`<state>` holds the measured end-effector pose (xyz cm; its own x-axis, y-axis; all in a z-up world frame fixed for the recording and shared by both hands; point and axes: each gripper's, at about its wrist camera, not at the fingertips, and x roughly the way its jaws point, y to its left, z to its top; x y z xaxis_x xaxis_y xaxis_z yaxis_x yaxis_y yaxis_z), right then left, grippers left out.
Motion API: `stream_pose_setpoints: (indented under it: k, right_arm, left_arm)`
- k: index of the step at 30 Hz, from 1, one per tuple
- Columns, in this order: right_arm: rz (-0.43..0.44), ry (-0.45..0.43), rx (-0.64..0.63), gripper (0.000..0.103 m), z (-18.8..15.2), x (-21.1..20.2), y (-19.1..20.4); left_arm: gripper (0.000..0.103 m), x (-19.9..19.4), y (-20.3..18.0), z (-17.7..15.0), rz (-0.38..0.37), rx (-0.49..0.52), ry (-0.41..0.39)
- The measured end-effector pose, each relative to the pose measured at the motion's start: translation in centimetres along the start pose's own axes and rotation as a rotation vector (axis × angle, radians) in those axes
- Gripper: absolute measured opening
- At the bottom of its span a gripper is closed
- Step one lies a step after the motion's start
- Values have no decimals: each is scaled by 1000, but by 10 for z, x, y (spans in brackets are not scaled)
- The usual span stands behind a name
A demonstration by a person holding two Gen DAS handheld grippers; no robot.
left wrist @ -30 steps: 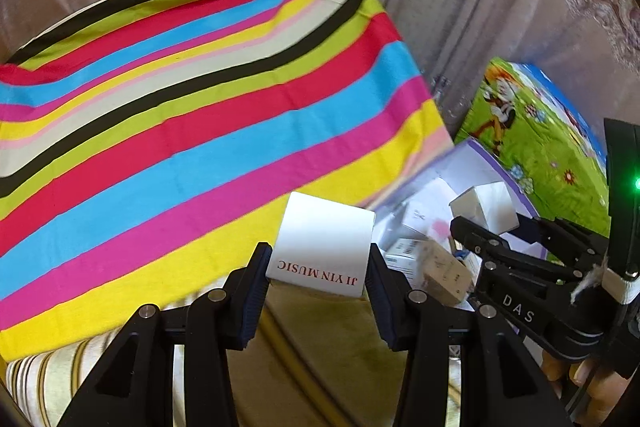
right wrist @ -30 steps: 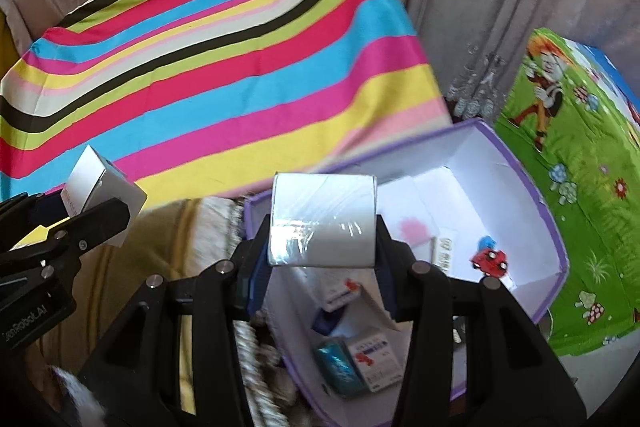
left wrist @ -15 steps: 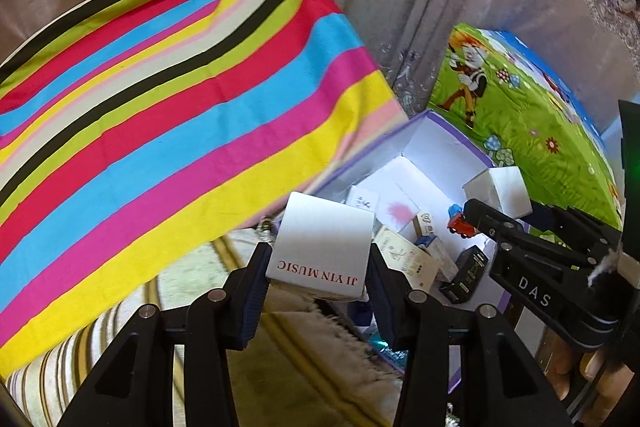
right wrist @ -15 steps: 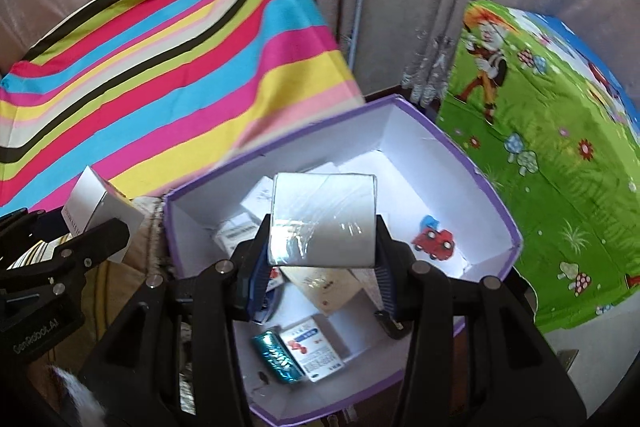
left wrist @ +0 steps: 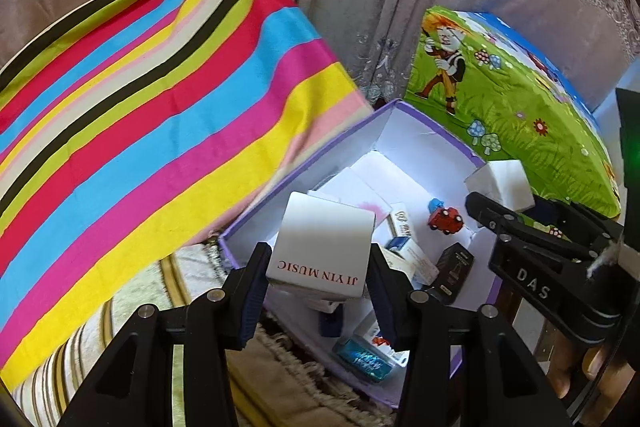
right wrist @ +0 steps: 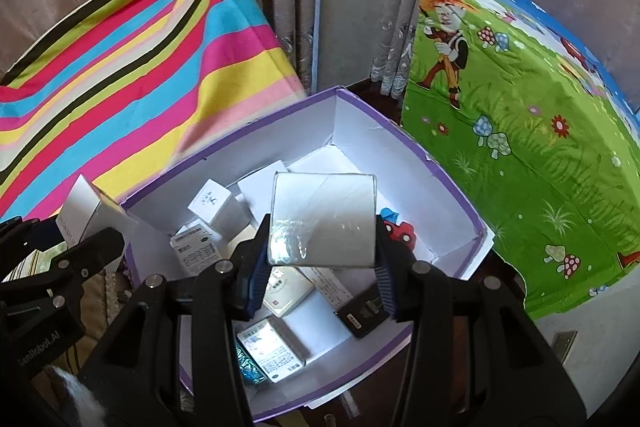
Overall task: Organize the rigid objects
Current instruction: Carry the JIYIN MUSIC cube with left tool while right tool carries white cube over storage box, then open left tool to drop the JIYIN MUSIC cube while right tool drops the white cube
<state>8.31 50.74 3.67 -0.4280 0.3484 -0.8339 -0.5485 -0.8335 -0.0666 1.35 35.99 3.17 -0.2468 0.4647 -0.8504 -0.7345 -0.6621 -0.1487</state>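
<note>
The left gripper [left wrist: 318,293] clamps a white box [left wrist: 322,251] over the near-left corner of the purple bin [left wrist: 432,125]; its jaws have just eased slightly. The right gripper [right wrist: 322,263] clamps a wrapped white box [right wrist: 324,221] above the bin's middle. Lower each box inside the walls before letting go. Only 1 bare patch shows, at the far corner.
</note>
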Motion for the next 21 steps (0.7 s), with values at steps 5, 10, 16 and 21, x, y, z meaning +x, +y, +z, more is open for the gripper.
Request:
stream_pose_setpoints:
  k: [5,10,16,21]
  right_arm:
    - [-1,7,9,62,0,2,-5]
    - [-13,-6,19,72,-2,-2,-8]
    - [-9,0,21,74,-10,-8,-14]
    - [0,14,15,74,-20,-12,-16]
  left_arm:
    - [62,3,-8,1,-20,9,11]
    - [69,2,-8,-1,-36,-15,26]
    - [76,-2,-3,-23,-19,-87,87]
    - [85,-15,-2,-41,13,-105,69]
